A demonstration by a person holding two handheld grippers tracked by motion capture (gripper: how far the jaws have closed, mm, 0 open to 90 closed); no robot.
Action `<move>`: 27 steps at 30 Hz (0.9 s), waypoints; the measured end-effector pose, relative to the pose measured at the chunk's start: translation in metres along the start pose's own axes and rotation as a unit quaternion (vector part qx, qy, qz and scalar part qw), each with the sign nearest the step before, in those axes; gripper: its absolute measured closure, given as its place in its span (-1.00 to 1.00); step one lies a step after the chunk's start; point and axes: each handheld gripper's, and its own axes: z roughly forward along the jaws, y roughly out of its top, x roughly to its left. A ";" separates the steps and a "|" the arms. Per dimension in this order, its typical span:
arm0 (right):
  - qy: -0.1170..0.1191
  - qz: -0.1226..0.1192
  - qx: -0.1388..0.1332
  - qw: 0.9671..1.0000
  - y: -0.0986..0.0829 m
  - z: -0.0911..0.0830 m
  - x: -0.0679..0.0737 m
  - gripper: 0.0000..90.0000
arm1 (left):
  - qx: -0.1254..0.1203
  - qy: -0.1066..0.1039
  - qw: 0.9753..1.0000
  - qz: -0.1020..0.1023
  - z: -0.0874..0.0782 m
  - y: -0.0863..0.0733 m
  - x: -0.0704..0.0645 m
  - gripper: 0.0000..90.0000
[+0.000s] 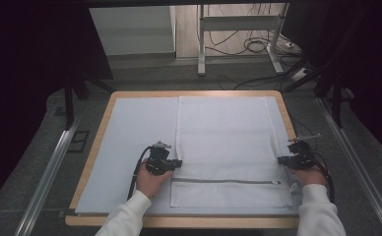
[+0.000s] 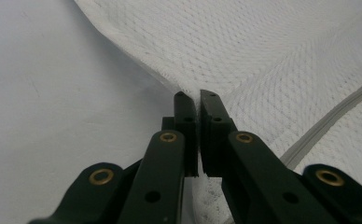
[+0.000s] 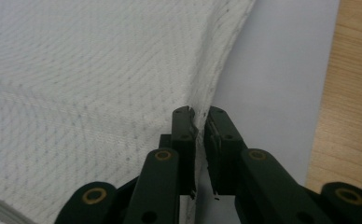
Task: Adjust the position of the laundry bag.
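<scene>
Two tools (image 1: pixel 176 163) (image 1: pixel 281 160) pinching mesh bag (image 1: pixel 226 132) edges.

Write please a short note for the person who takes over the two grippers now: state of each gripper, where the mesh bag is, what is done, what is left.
Left gripper: jaws shut on the left edge of the mesh bag, just above the zipper.
Right gripper: jaws shut on the right edge of the bag, at about the same height.
The bag lies flat on the white mat, zipper end toward the person; the zipper looks closed.
Done: both side edges are pinched.
Left: probably lift and fold the bag; no fold is made yet. Keep both grips even so the mesh does not slip out.
</scene>
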 end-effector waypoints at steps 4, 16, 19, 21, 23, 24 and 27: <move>-0.003 0.000 -0.001 1.000 -0.001 0.000 0.000 0.91 | -0.003 -0.002 1.000 -0.001 -0.002 0.000 0.001 0.96; 0.008 -0.009 -0.011 1.000 0.000 -0.001 0.006 0.93 | -0.007 0.002 1.000 -0.006 -0.007 -0.001 0.006 0.96; 0.015 -0.008 -0.014 1.000 0.001 -0.002 0.007 0.94 | -0.008 0.003 1.000 -0.005 -0.009 -0.001 0.008 0.97; 0.024 -0.006 -0.016 1.000 0.001 -0.002 0.007 0.94 | -0.009 0.004 1.000 -0.006 -0.010 -0.002 0.009 0.97; 0.033 -0.004 -0.016 0.999 0.001 -0.002 0.008 0.94 | -0.010 0.005 1.000 -0.006 -0.012 -0.002 0.010 0.97; 0.033 -0.004 -0.016 0.999 0.001 -0.002 0.008 0.94 | -0.010 0.006 1.000 -0.006 -0.012 -0.003 0.010 0.97; 0.041 -0.002 -0.019 0.999 0.002 -0.003 0.010 0.94 | -0.011 0.006 1.000 -0.008 -0.013 -0.003 0.011 0.97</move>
